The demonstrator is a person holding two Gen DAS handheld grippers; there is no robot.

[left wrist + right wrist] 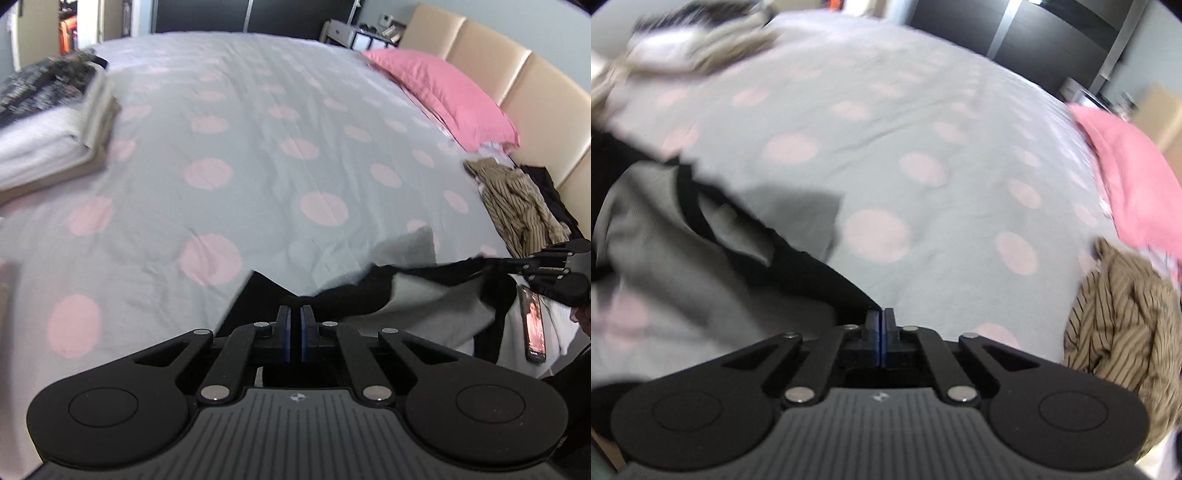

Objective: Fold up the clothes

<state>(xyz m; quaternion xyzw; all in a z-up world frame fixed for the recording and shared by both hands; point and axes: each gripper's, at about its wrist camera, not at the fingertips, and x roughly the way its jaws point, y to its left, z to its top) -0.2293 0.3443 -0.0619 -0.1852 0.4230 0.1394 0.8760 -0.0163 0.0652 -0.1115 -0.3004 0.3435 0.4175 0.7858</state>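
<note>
Grey bedding dotted with pale pink circles point(258, 155) fills most of both views, spread over a wide bed with a padded beige headboard point(517, 85) along its right side. At the near edge of that bedding a black-and-grey garment point(417, 295) is stretched between the two grippers, its black trim running along the raised edge and its grey panel sagging below. The left gripper point(295, 314) has its blue-padded fingers pressed together on a black corner of the cloth, which rises in a point just ahead of the tips. The right gripper point(880, 317) is likewise clamped on the garment's black edge — in its own view the fabric sweeps away to the left, grey and black, partly blurred. From the left wrist view the right gripper shows at the far right, with the cloth pulled taut toward it.

Just beside the garment's right end lies a phone point(535, 332) with a lit screen. Beyond it, near the headboard, sits a crumpled tan striped shirt point(517, 206) next to something dark — what it is cannot be told. A pink pillow point(443, 92) rests further along the headboard. Well apart, on the left side of the bed, a stack of folded clothes point(48, 122) stands with a dark patterned piece on top.
</note>
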